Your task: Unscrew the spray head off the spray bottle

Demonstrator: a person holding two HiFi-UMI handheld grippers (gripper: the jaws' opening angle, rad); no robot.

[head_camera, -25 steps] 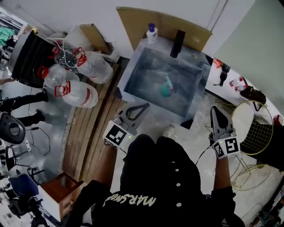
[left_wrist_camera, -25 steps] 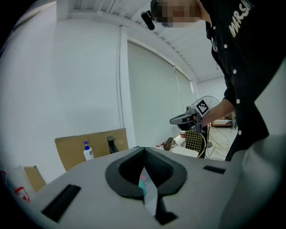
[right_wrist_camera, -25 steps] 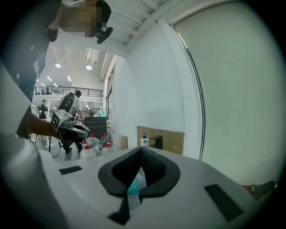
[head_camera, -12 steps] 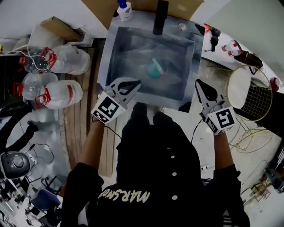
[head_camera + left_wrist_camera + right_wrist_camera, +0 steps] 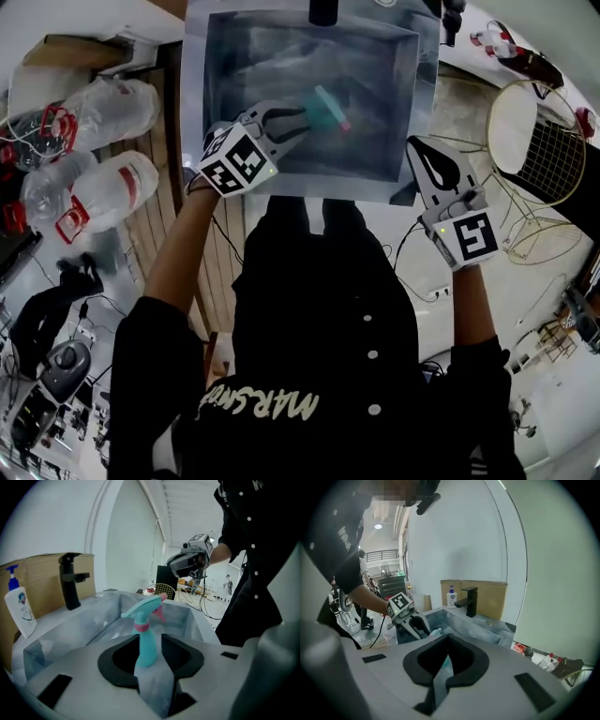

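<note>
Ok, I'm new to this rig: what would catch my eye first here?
A teal plastic spray bottle with a pink collar lies in the grey rectangular sink, top centre of the head view. The left gripper reaches toward it, and its jaws have just been opening, with the bottle just ahead and not gripped. The right gripper, shut, hovers by the sink's front right corner. Left of the sink lie clear plastic jugs with red handles.

Smooth plastic spray bottle [image 5: 148, 644], matt sink [image 5: 89, 627]

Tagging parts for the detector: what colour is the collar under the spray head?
Pink collar on the teal spray bottle; left gripper view.
</note>
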